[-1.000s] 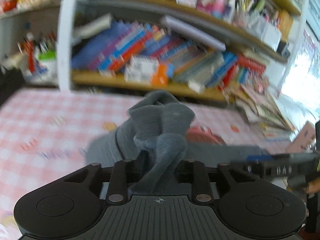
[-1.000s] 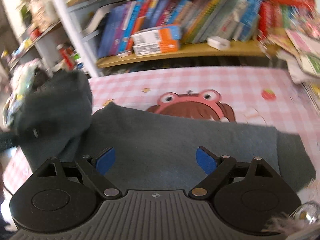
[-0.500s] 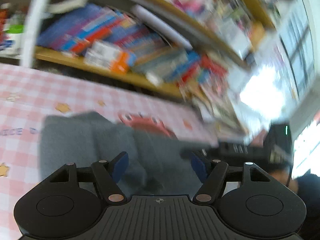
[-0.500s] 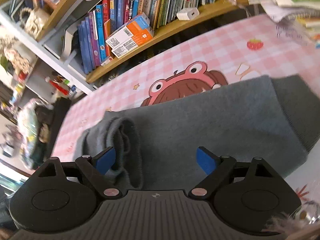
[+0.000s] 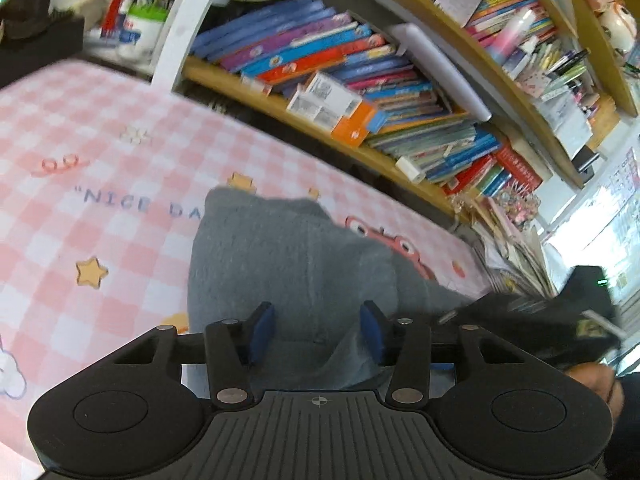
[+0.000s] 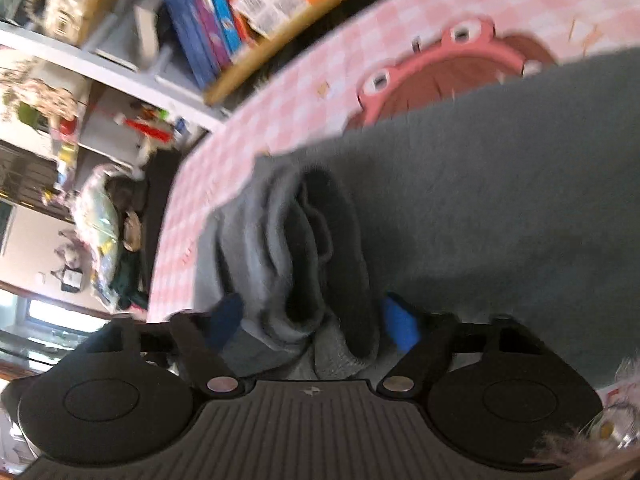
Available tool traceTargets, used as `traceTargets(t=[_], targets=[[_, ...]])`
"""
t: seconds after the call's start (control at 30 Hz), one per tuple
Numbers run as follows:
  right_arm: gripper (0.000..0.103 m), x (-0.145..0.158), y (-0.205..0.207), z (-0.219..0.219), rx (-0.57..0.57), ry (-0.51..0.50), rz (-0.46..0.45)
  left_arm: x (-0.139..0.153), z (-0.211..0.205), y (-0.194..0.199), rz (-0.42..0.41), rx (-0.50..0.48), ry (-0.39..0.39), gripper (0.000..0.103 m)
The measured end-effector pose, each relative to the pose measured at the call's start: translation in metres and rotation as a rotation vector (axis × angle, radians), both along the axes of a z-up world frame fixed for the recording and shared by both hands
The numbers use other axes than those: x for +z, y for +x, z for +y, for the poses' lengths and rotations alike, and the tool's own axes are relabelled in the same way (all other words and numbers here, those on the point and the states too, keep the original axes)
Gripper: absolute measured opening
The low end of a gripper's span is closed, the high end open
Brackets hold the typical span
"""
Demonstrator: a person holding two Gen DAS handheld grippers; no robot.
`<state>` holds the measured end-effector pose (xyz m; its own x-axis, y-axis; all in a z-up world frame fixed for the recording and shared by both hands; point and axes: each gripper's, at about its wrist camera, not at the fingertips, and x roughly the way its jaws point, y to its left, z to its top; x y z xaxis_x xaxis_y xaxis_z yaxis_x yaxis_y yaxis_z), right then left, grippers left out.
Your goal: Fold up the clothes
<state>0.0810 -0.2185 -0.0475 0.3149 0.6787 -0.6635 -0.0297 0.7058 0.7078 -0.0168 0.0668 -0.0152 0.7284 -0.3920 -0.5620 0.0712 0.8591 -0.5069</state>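
Note:
A grey sweater (image 5: pixel 288 264) lies on the pink checked tablecloth (image 5: pixel 80 208). My left gripper (image 5: pixel 316 332) is open just above its near edge, with a fold of cloth between the blue pads but not clamped. In the right wrist view the sweater (image 6: pixel 500 184) spreads wide, with a bunched, rolled sleeve (image 6: pixel 304 240) at its left end. My right gripper (image 6: pixel 312 324) is open, its blue pads either side of that bunched sleeve. The right gripper's body (image 5: pixel 560 320) shows at the right of the left wrist view.
A wooden bookshelf (image 5: pixel 360 80) packed with books runs along the table's far edge. A white shelf post (image 5: pixel 188 24) and a pen holder (image 5: pixel 140 28) stand at the left. A pink frog print (image 6: pixel 440 72) lies on the cloth beyond the sweater. Stacked papers (image 5: pixel 516 248) lie at the right.
My left gripper let go of the raised sweater sleeve, which now lies folded on the body. My right gripper swung left and down onto the bunched sleeve.

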Motion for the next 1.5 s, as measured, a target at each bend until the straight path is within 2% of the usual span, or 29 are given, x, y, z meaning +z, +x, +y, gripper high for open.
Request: traceTargets(t=[0.03,0.07,0.17,0.2,0.3,0.37,0.47,0.57,0.67,0.8,0.87,0.97,1.07,1.23,1.27,1.37,1.5], targets=[[0.054,-0.002,0.001,0.004,0.007,-0.017,0.009,0.002,0.002,-0.001,-0.017,0.004,-0.004,0.045],[0.041,-0.002,0.000,0.007,0.020,-0.020,-0.002,0.004,0.003,-0.002,-0.035,0.007,-0.008,0.045],[0.028,0.009,-0.004,0.013,0.059,0.025,-0.053,0.006,0.008,-0.002,-0.051,0.028,-0.010,0.045],[0.028,0.011,-0.006,0.013,0.059,0.028,-0.066,0.005,0.010,0.000,-0.044,0.037,-0.009,0.045],[0.028,0.014,-0.009,0.014,0.057,0.032,-0.102,-0.003,0.014,0.003,0.002,0.056,-0.021,0.045],[0.032,-0.002,-0.006,0.009,0.031,-0.024,-0.031,-0.005,0.012,0.004,0.008,0.043,-0.025,0.045],[0.040,-0.012,-0.006,0.000,-0.008,0.045,0.023,-0.005,0.008,0.003,0.008,0.021,0.007,0.045],[0.043,0.001,-0.012,0.004,0.027,-0.016,-0.039,0.000,0.008,-0.001,-0.004,-0.001,-0.006,0.045],[0.043,0.014,-0.022,0.003,0.055,-0.050,-0.099,0.006,0.003,-0.012,-0.008,-0.055,0.025,0.045],[0.043,0.014,-0.032,-0.011,0.037,-0.107,-0.107,-0.011,0.004,-0.016,0.073,-0.075,0.008,0.045],[0.043,0.013,-0.035,-0.019,0.007,-0.112,-0.088,-0.011,0.004,-0.016,0.064,-0.071,0.005,0.045],[0.046,0.018,-0.040,-0.030,-0.029,-0.113,-0.095,0.002,0.000,-0.022,-0.003,-0.079,0.032,0.047],[0.054,0.029,-0.048,-0.050,-0.085,-0.106,-0.118,0.012,-0.004,-0.027,-0.058,-0.076,0.053,0.049],[0.054,0.035,-0.066,-0.094,-0.236,-0.134,-0.095,0.023,-0.016,-0.026,-0.086,-0.100,0.118,0.052],[0.054,0.035,-0.071,-0.104,-0.276,-0.135,-0.085,0.024,-0.020,-0.026,-0.084,-0.111,0.137,0.056],[0.054,0.035,-0.081,-0.133,-0.395,-0.136,-0.067,0.027,-0.032,-0.024,-0.086,-0.158,0.189,0.059],[0.054,0.029,-0.086,-0.159,-0.534,-0.155,-0.037,0.029,-0.047,-0.026,-0.104,-0.213,0.253,0.068]])
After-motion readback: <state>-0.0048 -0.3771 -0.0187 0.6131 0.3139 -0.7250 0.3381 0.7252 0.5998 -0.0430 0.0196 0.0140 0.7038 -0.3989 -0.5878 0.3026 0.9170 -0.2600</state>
